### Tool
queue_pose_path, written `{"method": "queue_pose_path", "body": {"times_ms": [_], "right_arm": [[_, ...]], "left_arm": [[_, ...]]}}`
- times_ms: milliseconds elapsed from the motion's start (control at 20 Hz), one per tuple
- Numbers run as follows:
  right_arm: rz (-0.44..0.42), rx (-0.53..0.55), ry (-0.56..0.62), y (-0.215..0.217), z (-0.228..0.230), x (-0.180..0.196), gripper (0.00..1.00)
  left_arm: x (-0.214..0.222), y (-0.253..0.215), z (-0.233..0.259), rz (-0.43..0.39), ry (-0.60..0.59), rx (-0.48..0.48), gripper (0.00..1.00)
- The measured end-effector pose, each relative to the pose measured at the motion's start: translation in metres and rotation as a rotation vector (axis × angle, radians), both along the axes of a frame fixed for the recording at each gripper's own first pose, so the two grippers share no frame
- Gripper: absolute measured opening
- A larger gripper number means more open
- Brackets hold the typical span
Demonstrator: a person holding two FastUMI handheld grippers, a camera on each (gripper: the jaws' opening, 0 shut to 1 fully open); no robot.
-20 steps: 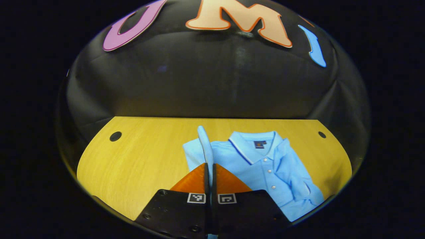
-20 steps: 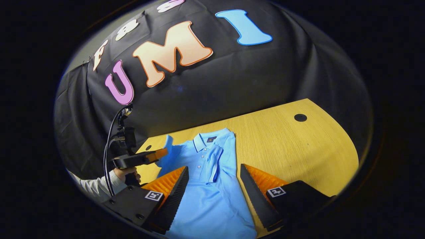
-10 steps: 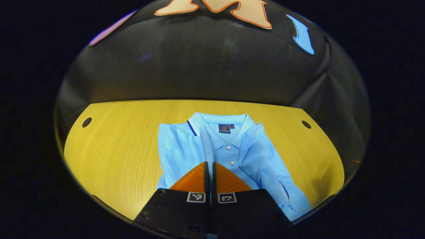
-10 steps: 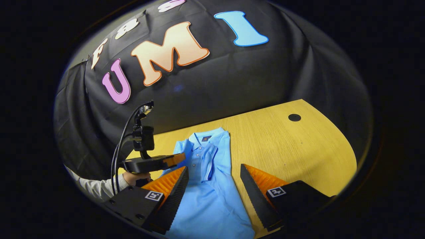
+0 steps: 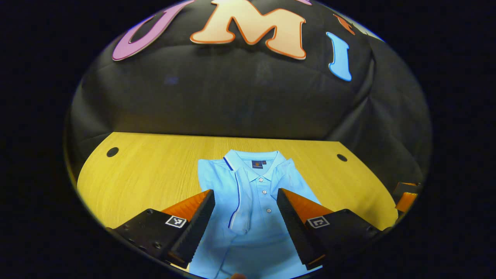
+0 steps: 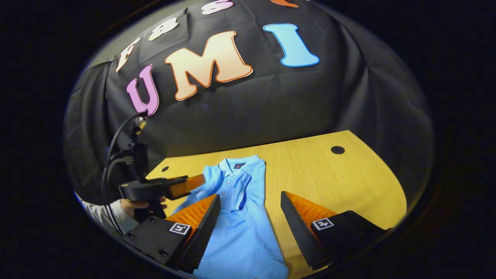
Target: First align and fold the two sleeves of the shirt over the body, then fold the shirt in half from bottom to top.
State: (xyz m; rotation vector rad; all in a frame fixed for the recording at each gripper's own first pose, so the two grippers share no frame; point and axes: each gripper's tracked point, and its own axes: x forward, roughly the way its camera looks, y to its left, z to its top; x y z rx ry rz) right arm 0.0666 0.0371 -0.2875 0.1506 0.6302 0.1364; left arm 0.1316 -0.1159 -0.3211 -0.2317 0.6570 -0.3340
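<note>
Shirt point(image 5: 252, 201) hem cut off at the lower edge in both views; its lower body runs under the fingers. Both sleeves lie folded over the body, collar toward the wall.

Left gripper point(image 5: 245, 223): fingers spread wide, holding nothing, above the shirt's middle. In the right gripper view it point(image 6: 182, 185) shows from the side, a hand point(image 6: 135, 205) and grey sleeve point(image 6: 102, 217) partly hidden behind it.

Right gripper point(image 6: 250, 228): fingers wide, nothing between them but shirt and worktop below.

Yellow wood-grain worktop point(image 6: 341, 182), with dark round holes point(image 6: 337, 150) near the corners. Black cloth wall point(image 6: 248, 112) behind.
</note>
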Motion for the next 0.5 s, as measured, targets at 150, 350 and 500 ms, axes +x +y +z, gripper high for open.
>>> {"method": "queue_pose_path", "body": {"times_ms": [150,350,500], "right_arm": [[0.021,-0.059,-0.044,-0.013,0.018,-0.026,0.97],[0.054,-0.106,-0.041,-0.021,0.024,-0.072,0.98],[0.073,-0.113,-0.029,-0.021,0.022,-0.105,0.97]], "left_arm": [[-0.033,0.027,0.035,0.007,-0.07,0.048,0.96],[-0.09,0.061,0.064,0.02,-0.097,0.075,0.96],[-0.134,0.083,0.067,0.032,-0.088,0.107,0.96]]}}
